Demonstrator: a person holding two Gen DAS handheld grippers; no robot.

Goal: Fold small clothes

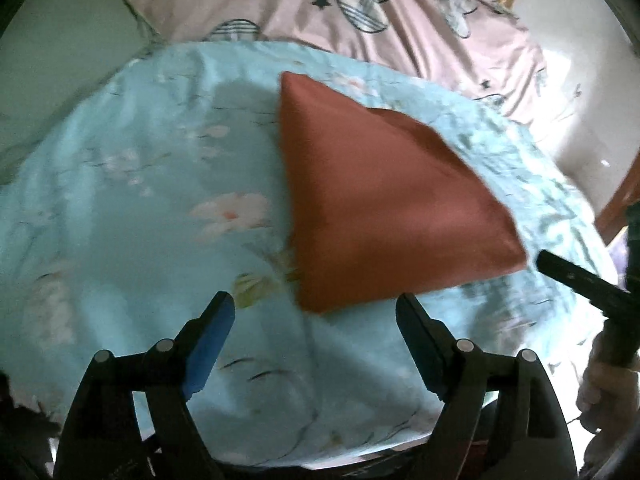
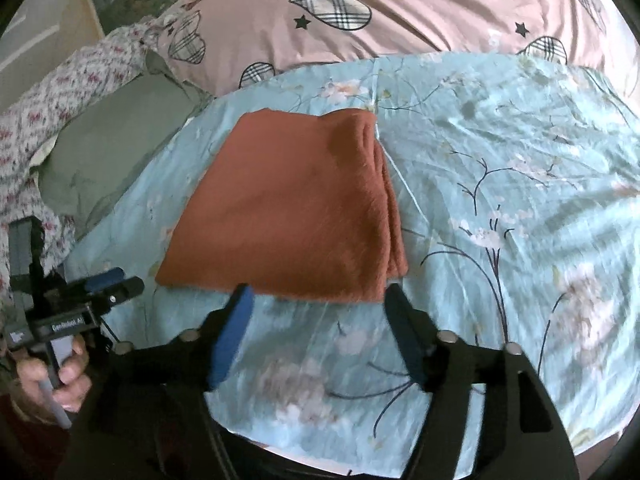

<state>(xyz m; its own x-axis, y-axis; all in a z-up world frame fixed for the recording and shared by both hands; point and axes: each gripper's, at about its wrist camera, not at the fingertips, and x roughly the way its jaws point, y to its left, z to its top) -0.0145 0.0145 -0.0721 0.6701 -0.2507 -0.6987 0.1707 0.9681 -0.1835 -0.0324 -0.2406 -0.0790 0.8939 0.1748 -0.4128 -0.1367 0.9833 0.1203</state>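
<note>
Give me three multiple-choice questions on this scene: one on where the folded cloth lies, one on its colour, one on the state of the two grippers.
1. The cloth lies on:
A. the blue floral sheet
B. the pink quilt
C. the green pillow

2. The cloth is:
A. white
B. rust-orange
C. black

3. The left gripper and right gripper are:
A. both open, empty
B. both shut on the cloth
C. one holding cloth

Key: A, the blue sheet surrounds it; B, both views show rust-orange; A, the jaws stand apart with nothing between.
</note>
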